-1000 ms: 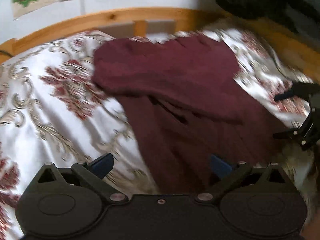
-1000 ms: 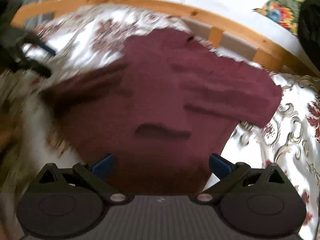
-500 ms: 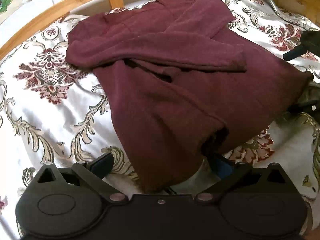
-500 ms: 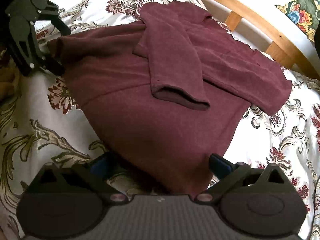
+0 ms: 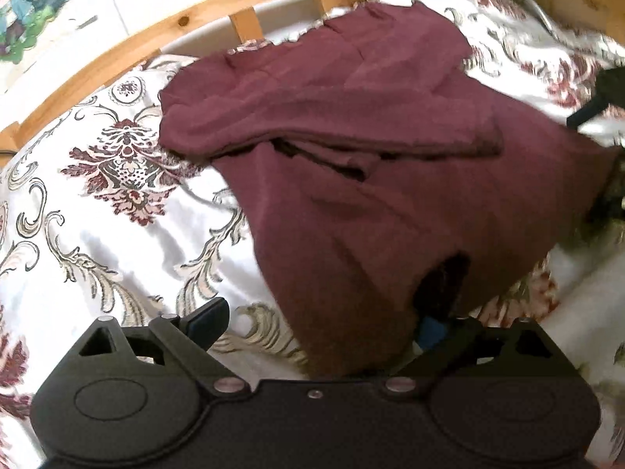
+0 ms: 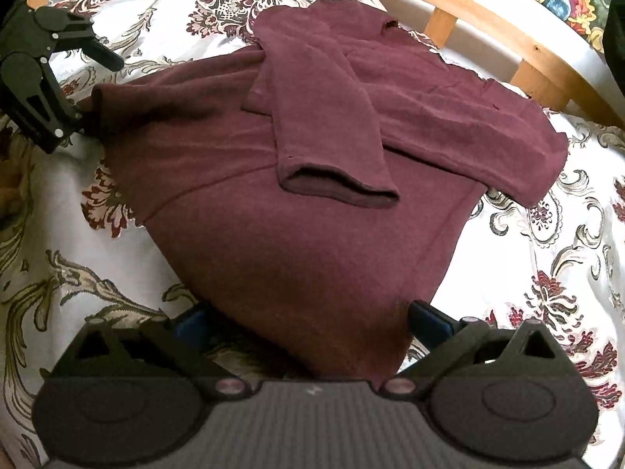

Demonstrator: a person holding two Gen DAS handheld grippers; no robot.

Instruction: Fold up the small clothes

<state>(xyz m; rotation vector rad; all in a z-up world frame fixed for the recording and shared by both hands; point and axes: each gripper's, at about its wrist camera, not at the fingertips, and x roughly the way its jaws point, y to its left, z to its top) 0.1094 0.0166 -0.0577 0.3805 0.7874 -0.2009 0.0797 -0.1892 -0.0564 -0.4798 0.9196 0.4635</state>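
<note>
Maroon sweater (image 6: 297, 234) hem lies between both spread tools, left tool (image 5: 318, 326) closing.

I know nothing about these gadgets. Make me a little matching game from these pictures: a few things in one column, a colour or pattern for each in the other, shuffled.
Things:
1. sweater
2. bedspread
3. bed frame
4. right gripper finger pads

Looks:
A. light wood
B. blue
C. plain maroon
D. white with dark red flowers and scrolls

Pairs: 1-C, 2-D, 3-A, 4-B
</note>
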